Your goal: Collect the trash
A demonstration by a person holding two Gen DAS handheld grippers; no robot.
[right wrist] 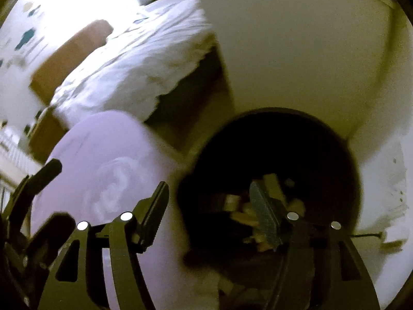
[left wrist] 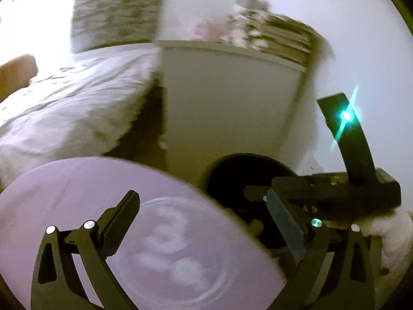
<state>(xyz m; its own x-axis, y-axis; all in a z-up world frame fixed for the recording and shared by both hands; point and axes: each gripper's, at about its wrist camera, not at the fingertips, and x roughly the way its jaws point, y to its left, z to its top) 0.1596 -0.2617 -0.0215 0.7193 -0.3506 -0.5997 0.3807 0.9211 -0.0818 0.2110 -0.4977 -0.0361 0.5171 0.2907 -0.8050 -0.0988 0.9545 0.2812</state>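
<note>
With both my left gripper (left wrist: 204, 222) and right gripper (right wrist: 214, 211) spread empty, light crumpled paper scraps (right wrist: 260, 206) sit inside the round black bin (right wrist: 335, 160); pinch loose edges gently.

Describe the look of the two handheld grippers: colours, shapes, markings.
Both are black. The left gripper has two curved, cut-out linkage arms with round silver pivot caps, ending in flat rectangular fingers with finely textured grey pads. The right gripper is built the same way, with four silver caps and a ribbed grey pad. A small green light glows on its body in the left wrist view.
</note>
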